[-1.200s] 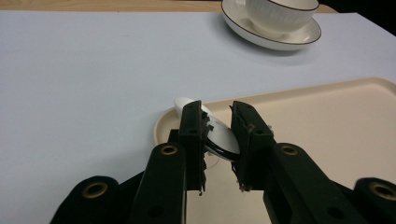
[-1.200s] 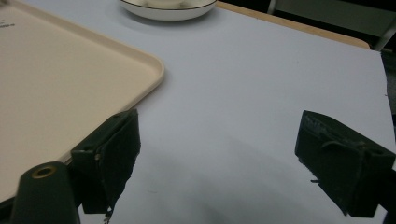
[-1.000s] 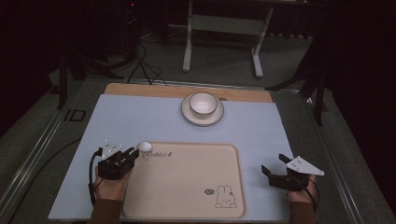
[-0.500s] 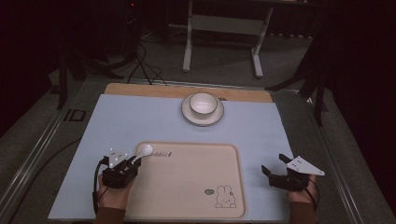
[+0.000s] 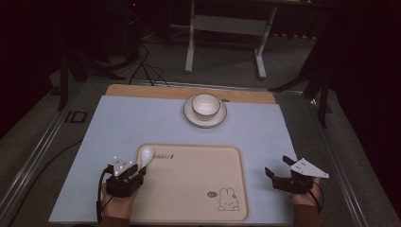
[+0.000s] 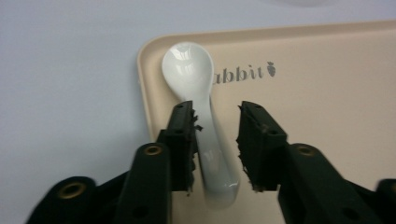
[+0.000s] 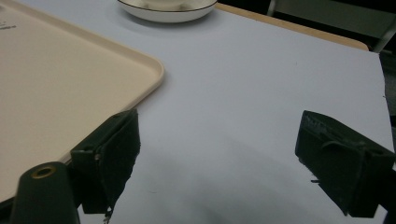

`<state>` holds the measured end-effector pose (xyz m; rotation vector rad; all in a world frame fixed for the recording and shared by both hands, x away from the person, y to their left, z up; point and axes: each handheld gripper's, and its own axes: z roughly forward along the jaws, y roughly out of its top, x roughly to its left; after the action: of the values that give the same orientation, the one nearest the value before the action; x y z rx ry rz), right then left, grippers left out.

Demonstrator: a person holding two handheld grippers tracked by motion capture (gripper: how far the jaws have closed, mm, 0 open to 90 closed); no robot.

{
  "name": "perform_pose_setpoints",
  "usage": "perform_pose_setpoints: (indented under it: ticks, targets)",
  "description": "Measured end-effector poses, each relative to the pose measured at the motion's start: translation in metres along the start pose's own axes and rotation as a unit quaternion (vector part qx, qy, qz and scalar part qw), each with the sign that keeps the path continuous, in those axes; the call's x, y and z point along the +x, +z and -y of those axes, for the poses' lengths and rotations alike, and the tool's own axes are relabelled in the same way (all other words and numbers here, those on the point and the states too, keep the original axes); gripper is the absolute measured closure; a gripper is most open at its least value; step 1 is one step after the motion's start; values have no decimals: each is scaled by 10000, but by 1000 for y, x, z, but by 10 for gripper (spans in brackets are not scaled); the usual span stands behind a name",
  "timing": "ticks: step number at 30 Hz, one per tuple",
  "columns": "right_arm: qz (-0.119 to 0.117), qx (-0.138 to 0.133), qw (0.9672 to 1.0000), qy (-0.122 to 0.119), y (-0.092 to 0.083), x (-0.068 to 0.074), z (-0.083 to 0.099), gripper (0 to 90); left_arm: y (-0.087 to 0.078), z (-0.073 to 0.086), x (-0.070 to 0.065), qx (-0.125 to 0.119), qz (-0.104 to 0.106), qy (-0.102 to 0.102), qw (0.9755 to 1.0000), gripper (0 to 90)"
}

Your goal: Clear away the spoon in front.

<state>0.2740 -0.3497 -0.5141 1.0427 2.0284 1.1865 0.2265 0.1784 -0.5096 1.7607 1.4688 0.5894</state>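
At the near-left corner of a beige tray (image 5: 189, 189), the left gripper (image 6: 217, 135) loosens around a white ceramic spoon (image 6: 196, 107).

The spoon lies on the tray beside the printed word "rabbit", its bowl pointing away from the person and its handle running back between the two black jaws; those jaws have just been opening, and while the left-hand one sits against or just beside the handle, a clear gap shows on the other side. Across the pale blue mat (image 5: 118, 123), the right gripper (image 5: 283, 174) hangs just off the tray's right edge with its jaws spread wide and nothing between them. A white bowl (image 5: 205, 105) sits on a saucer (image 5: 205, 117) at the mat's far side, well apart from both hands.
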Motion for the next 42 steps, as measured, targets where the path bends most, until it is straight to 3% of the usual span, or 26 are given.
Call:
perform_pose_setpoints:
  ticks: [7, 13, 27, 31, 35, 39, 42]
  targets:
    - [0, 3, 10000, -7, 0, 0, 0, 138, 0, -3, 3, -105, 10, -5, 9999, 567]
    - [10, -1, 10000, -15, 0, 0, 0, 138, -3, -7, 3, -283, 108, 122, 9995, 525]
    - [10, 3, 10000, -29, 0, 0, 0, 138, -5, -25, 9, -680, 190, 637, 9955, 465]
    - [16, -6, 10000, -17, -1, 0, 0, 138, -5, -30, 16, -825, 158, 725, 9938, 459]
    - [17, -13, 10000, -16, -1, 0, 0, 139, -3, -37, 33, -1026, 43, 816, 9914, 454]
    - [22, -13, 10000, -6, -1, -1, 0, 138, -2, -41, 48, -1138, -97, 787, 9903, 454]
    - [17, -24, 10000, 11, -2, -1, 0, 138, -2, -45, 66, -1272, -215, 651, 9895, 455]
